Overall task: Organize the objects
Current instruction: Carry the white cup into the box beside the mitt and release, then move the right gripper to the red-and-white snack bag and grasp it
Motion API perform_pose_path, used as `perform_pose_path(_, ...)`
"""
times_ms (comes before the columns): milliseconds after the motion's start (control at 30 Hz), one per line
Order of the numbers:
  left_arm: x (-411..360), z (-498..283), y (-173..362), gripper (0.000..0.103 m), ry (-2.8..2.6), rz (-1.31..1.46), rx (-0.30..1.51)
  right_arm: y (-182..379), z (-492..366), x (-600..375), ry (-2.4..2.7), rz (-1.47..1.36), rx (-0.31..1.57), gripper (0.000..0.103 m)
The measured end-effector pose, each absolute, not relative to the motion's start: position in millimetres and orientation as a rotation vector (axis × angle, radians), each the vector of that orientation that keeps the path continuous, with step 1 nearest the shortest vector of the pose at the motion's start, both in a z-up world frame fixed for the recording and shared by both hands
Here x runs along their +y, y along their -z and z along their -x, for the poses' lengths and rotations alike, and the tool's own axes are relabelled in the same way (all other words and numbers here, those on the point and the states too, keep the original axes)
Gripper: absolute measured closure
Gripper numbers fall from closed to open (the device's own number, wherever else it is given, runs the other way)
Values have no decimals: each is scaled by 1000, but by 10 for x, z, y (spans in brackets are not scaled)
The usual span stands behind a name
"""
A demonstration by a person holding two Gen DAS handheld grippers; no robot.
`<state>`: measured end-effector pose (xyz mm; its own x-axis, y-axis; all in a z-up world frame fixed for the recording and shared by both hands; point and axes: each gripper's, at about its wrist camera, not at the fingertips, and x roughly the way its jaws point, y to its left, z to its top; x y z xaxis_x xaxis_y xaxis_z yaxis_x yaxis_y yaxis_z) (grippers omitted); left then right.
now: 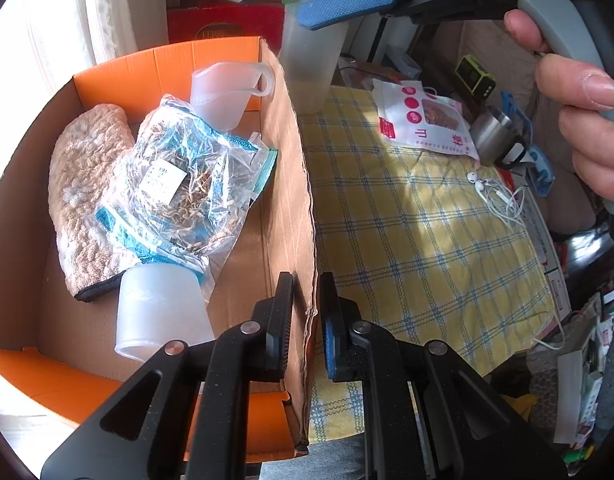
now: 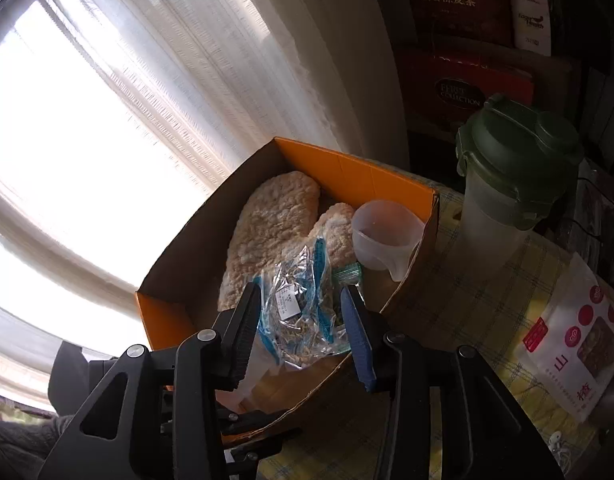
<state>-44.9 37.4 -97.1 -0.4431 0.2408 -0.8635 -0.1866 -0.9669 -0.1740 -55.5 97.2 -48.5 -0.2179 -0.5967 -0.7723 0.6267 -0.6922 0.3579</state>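
Two cups (image 1: 159, 316) lie inside the box (image 1: 295, 184).

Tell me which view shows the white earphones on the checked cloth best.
The left wrist view: the white earphones lie in full sight on the checked cloth, buds and tangled cable clear, right of the cardboard box. The right wrist view catches only one bud at its dim bottom edge.

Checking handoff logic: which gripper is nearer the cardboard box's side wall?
Left. The left gripper is clamped on the cardboard box's side wall; the right gripper hangs above the box interior, jaws apart.
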Motion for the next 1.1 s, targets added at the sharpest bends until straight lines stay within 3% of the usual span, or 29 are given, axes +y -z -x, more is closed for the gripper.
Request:
perform_pose_path(333, 355, 474, 961, 91, -2486, 1496, -88, 306, 621, 1524, 2183, -1200, -9, 40)
perform_pose_path(533, 352, 480, 961, 91, -2490, 1499, -83, 329, 627, 1867, 2318, -1193, -12, 15)
perform_pose_path(1100, 444, 520, 1082, 92, -2477, 1540, -26, 568, 910, 3048, 2641, -1327, -38, 12)
